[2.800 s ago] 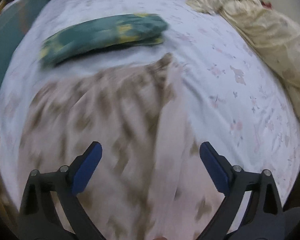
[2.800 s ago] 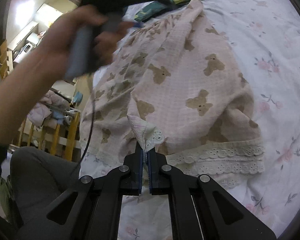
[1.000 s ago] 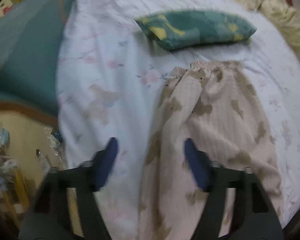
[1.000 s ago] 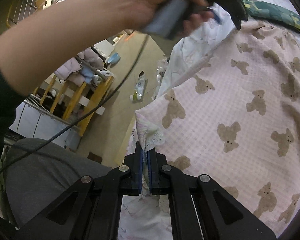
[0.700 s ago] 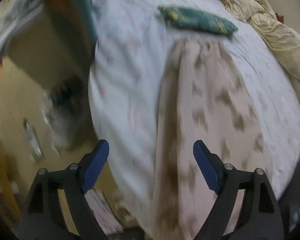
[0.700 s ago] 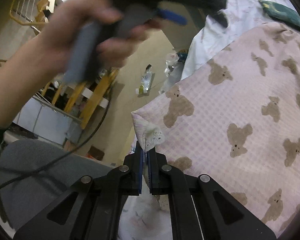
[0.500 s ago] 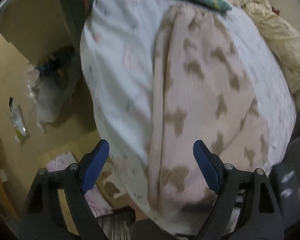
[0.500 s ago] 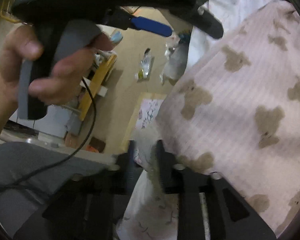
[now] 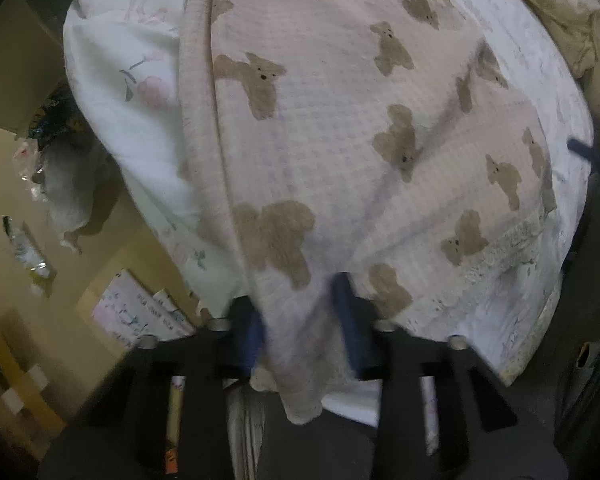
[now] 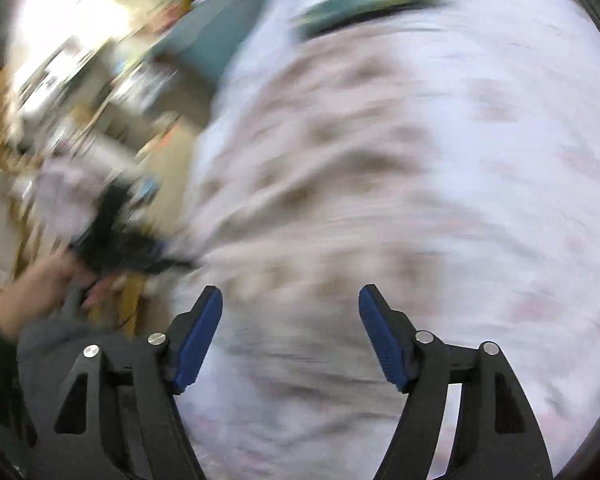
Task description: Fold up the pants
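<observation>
Pants point(image 9: 340, 128), pink waffle-knit with brown bears and a lace hem, lie spread lengthwise on the bed point(image 9: 112, 92), one hem corner hanging past the bed's near edge. They look light, soft and limp, the sort of cloth that will sag and drag when lifted by one point, so I would take hold at the hem corners or the side seam, where the layers are thicker and give a firmer bite. The left tool point(image 9: 300, 320) points steeply down at the bed's near edge, and its jaws are closing on the hanging hem corner; the cloth sits between the blue pads point(image 9: 252, 336), though blur keeps me from saying the pads press it yet. The right tool point(image 10: 290, 336) hovers above the pants nearer the bed's middle, angled down, jaws opening with nothing between them. Its view is heavily smeared, so little detail is sure there; toward the bed's left edge a hand point(image 10: 48, 280) grips the other tool's dark handle. A green patterned cushion point(image 10: 364, 4) lies on the bed beyond the pants, well apart from both tools. Beside the bed the floor point(image 9: 28, 184) holds scattered clutter.
</observation>
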Action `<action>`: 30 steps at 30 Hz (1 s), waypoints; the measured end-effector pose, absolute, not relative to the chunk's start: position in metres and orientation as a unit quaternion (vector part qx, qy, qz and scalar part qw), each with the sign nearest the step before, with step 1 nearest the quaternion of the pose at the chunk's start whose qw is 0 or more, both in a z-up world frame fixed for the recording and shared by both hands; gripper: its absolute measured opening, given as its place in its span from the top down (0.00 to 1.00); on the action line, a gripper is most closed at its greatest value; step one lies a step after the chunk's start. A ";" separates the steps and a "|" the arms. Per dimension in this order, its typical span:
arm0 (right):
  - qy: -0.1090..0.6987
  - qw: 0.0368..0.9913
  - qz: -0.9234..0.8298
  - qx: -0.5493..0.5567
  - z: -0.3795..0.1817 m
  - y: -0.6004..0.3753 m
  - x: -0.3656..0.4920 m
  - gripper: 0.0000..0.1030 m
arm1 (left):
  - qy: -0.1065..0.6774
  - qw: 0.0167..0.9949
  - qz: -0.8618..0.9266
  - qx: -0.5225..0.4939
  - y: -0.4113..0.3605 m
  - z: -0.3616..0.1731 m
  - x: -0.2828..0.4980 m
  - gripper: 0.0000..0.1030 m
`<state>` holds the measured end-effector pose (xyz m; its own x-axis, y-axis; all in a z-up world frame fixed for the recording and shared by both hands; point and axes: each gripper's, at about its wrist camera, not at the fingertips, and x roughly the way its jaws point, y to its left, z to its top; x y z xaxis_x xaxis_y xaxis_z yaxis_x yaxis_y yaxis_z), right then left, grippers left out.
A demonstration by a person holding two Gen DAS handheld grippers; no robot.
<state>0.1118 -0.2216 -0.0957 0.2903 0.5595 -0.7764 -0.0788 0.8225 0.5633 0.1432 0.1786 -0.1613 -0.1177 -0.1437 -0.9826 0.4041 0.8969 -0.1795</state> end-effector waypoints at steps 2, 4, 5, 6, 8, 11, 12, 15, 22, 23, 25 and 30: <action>0.569 0.767 0.173 0.242 -0.107 -0.242 0.114 0.29 | 0.715 0.657 -0.204 0.125 0.170 -0.155 0.137 0.96; 0.587 0.744 0.161 0.275 -0.129 -0.265 0.118 0.29 | 0.715 0.656 -0.196 0.142 0.167 -0.151 0.132 0.98; 0.593 0.734 0.167 0.287 -0.135 -0.262 0.120 0.29 | 0.711 0.660 -0.192 0.149 0.166 -0.146 0.130 0.99; 0.598 0.720 0.185 0.299 -0.142 -0.255 0.121 0.29 | 0.707 0.665 -0.187 0.150 0.166 -0.140 0.129 0.99; 0.609 0.703 0.213 0.298 -0.149 -0.234 0.120 0.29 | 0.700 0.676 -0.174 0.152 0.169 -0.128 0.128 1.00; 0.632 0.684 0.235 0.279 -0.174 -0.196 0.120 0.28 | 0.691 0.694 -0.129 0.157 0.180 -0.115 0.134 1.00; 0.629 0.689 0.230 0.277 -0.177 -0.190 0.119 0.27 | 0.694 0.694 -0.114 0.152 0.184 -0.114 0.136 1.00; 0.615 0.693 0.230 0.297 -0.177 -0.184 0.121 0.25 | 0.698 0.692 -0.105 0.154 0.182 -0.112 0.136 1.00; 0.576 0.735 0.222 0.282 -0.152 -0.189 0.129 0.29 | 0.690 0.695 -0.088 0.181 0.163 -0.101 0.135 1.00; 0.579 0.726 0.230 0.292 -0.157 -0.190 0.132 0.29 | 0.692 0.693 -0.084 0.185 0.162 -0.103 0.135 1.00; 0.599 0.700 0.248 0.300 -0.172 -0.183 0.138 0.29 | 0.694 0.691 -0.080 0.185 0.162 -0.106 0.134 1.00; 0.612 0.666 0.276 0.326 -0.190 -0.176 0.131 0.29 | 0.696 0.689 -0.083 0.184 0.163 -0.107 0.132 1.00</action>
